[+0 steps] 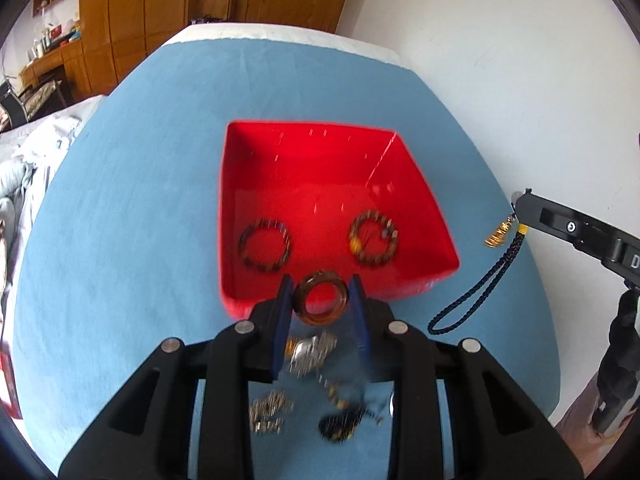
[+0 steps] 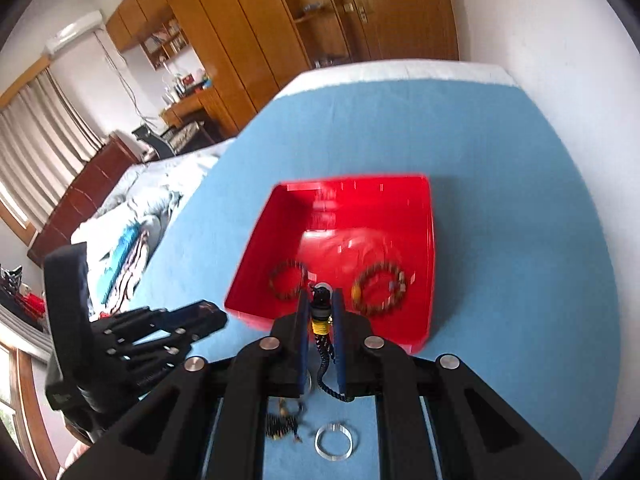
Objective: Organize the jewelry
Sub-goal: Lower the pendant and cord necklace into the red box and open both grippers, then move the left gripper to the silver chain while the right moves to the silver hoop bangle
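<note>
A red tray (image 1: 240, 168) sits on the blue tablecloth and holds a dark bead bracelet (image 1: 264, 249) and a brown bead bracelet (image 1: 374, 242). My left gripper (image 1: 321, 300) is shut on an amber bangle (image 1: 320, 298) over the tray's near rim. My right gripper (image 2: 320, 308) is shut on a dark blue cord pendant (image 2: 321, 320) with a yellow band, just above the tray's (image 2: 256, 248) near edge. The cord (image 1: 476, 296) hangs from the right gripper in the left wrist view.
Loose jewelry lies on the cloth below the grippers: a silver watch (image 1: 312, 350), silver chain pieces (image 1: 270, 416), a dark beaded piece (image 1: 340, 424), a clear bangle (image 2: 335, 440). A white wall stands right, a bed left.
</note>
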The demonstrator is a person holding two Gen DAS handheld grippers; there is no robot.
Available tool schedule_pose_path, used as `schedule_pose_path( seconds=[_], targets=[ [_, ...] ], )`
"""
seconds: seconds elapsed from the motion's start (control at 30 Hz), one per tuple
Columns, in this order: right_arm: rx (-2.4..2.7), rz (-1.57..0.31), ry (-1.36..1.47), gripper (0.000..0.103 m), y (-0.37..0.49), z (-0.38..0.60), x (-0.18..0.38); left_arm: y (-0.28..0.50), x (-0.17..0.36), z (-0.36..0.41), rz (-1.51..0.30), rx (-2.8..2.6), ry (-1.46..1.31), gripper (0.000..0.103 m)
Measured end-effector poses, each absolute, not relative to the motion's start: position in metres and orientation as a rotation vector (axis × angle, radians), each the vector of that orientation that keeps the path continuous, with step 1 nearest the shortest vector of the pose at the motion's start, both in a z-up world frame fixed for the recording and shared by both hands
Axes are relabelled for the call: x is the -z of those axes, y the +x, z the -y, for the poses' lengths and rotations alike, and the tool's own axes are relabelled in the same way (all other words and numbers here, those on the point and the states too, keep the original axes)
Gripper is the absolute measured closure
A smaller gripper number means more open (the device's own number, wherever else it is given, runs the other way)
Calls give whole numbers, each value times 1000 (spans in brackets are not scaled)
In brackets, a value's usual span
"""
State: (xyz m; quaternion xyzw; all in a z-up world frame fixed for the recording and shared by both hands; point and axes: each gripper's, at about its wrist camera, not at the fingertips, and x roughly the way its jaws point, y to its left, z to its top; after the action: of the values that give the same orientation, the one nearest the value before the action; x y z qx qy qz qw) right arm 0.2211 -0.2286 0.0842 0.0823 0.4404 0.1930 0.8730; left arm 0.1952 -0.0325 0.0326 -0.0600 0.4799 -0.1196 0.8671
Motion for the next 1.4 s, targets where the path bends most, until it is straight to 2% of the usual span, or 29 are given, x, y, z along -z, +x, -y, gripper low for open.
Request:
schedule_pose_path(
  seconds=[0.13,0.6,0.67,0.73,0.8,1.07,1.4],
  targets=[
    [-390,-914,166,93,257,223,-84,236,-29,42,-1017,250,-127,76],
    [-377,-1096,180,93,338,212,15,318,35,52,-1137,192,-136,76],
    [-376,-1111,169,93,343,211,23,322,40,52,-1144,185,-132,73],
    [-371,-1124,164,91,344,210,30,324,44,53,-1152,181,-134,63],
    [-364,-1123,159,88,343,210,32,323,45,54,-1152,181,-134,56],
    [-374,-1088,162,88,319,218,25,298,28,50,-1102,185,-126,56],
    [-410,-1040,145,88,245,223,9,217,4,22,-1024,149,-90,50]
  ],
)
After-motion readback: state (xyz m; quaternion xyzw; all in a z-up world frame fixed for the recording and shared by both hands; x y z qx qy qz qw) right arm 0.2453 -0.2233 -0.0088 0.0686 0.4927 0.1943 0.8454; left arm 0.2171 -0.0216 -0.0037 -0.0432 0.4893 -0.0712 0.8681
